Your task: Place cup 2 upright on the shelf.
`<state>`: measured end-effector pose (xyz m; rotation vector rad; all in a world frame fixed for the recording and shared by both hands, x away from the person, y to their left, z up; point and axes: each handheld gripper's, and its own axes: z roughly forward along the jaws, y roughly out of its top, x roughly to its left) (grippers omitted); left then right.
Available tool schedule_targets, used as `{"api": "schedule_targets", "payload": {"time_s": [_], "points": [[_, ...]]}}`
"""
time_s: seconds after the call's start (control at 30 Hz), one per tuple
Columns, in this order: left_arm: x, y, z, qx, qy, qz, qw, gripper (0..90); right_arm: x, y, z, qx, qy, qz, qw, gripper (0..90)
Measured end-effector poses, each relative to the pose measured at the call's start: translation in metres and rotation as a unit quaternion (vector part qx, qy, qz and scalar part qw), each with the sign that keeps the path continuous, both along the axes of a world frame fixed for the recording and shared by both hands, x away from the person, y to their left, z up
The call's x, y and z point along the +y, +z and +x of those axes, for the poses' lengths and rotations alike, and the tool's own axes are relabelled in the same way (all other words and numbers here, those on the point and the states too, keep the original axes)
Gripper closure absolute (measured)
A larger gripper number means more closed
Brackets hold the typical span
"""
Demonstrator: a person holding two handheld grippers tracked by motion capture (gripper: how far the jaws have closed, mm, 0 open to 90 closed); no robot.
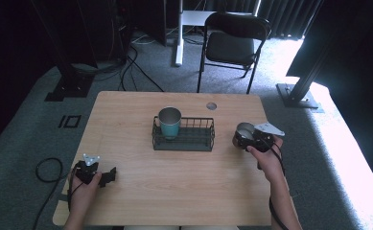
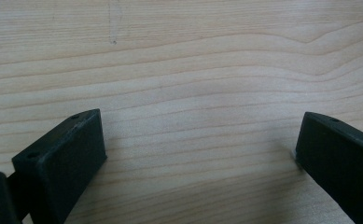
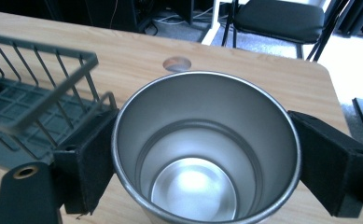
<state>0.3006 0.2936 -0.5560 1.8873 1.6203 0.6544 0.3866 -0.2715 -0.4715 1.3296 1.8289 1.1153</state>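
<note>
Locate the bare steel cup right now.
In the high view the bare steel cup sits clamped in the right gripper at the table's right side, just right of the dark wire basket.

A light wooden table (image 1: 174, 191) stands on grey carpet (image 1: 26, 139). Behind it sits 1 black folding chair (image 1: 232, 43), with cables (image 1: 131, 67) trailing across the floor. Bright daylight (image 1: 347, 143) falls at the right; dark curtains (image 1: 285, 14) hang beyond.

Silver cup (image 3: 207, 154), teal cup (image 1: 169, 122)

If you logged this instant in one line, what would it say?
right tongs: clamped on steel cup, beside wire basket | left tongs: open, nothing between, over table | teal cup: upright in basket, left end
</note>
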Motion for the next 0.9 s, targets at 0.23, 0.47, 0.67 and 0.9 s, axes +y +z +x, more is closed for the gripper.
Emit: {"api": "schedule_targets", "payload": {"time_s": [0.23,0.47,0.67,0.9], "points": [[0.000,0.000,0.000,0.000,0.000,0.000,1.0000,2.3,0.006,0.021,0.002,-0.012,0.009,-0.002,0.9999,13.2],[0.000,0.000,0.000,0.000,0.000,0.000,1.0000,2.3,0.016,0.044,0.005,-0.028,0.021,-0.003,0.9994,13.2],[0.000,0.000,0.000,0.000,0.000,0.000,1.0000,2.3,0.028,0.058,0.008,-0.035,0.034,-0.005,0.9988,13.2],[0.000,0.000,0.000,0.000,0.000,0.000,1.0000,2.3,0.047,0.073,0.010,-0.042,0.057,0.002,0.9975,13.3]]}}
